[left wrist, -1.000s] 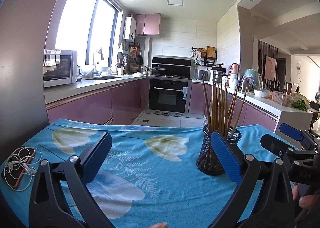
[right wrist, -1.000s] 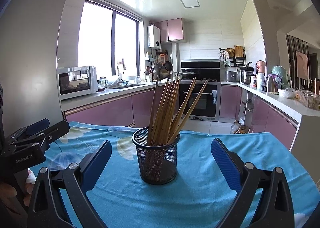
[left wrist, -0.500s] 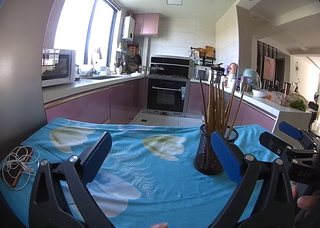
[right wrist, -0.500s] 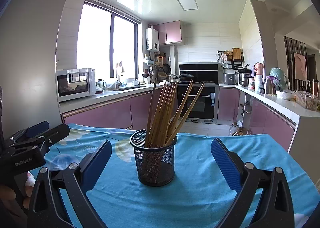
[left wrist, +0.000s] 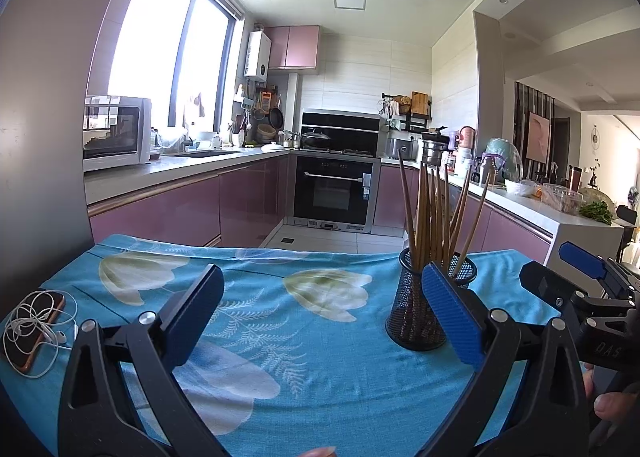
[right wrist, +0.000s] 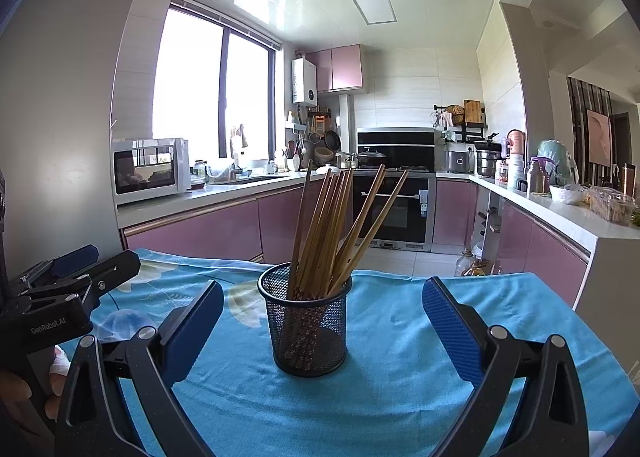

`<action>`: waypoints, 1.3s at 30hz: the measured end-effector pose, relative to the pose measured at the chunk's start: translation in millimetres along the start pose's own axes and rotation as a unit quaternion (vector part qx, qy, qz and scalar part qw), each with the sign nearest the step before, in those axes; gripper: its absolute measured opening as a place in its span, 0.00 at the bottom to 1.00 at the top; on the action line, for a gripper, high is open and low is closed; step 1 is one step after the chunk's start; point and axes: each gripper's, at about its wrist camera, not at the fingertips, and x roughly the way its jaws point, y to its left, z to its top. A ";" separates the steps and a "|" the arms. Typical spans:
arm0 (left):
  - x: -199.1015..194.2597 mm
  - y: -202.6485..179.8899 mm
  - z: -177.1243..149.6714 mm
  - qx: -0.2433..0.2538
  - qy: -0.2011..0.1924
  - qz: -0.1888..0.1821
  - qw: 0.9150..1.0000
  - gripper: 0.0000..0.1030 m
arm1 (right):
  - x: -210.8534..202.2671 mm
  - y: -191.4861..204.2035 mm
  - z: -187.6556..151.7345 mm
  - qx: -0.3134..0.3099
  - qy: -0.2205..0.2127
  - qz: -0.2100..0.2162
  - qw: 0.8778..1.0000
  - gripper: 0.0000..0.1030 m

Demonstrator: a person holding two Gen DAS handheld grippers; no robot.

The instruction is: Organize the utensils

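Both claws, left (left wrist: 322, 311) and right (right wrist: 322, 327), spread wide, empty. Mesh holder (right wrist: 307, 321) light; clumsy pinch on chopsticks (right wrist: 334, 225) risked tipping it.

Kitchen w/ pink cabinets (right wrist: 224, 231), big bright window (right wrist: 208, 93), white tiled walls, built-in oven (left wrist: 334, 193).

holder (right wrist: 308, 327) slightly lower, right view
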 end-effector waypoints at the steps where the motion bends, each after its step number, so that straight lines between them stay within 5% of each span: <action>1: 0.2 0.1 -0.2 0.000 0.000 0.000 1.000 0.95 | -0.2 0.3 -0.2 0.000 0.001 0.000 1.000 0.93; 39: 1.4 0.2 -1.6 0.000 0.002 0.001 1.000 0.95 | -0.1 -1.1 1.6 0.003 0.003 -0.007 1.000 0.93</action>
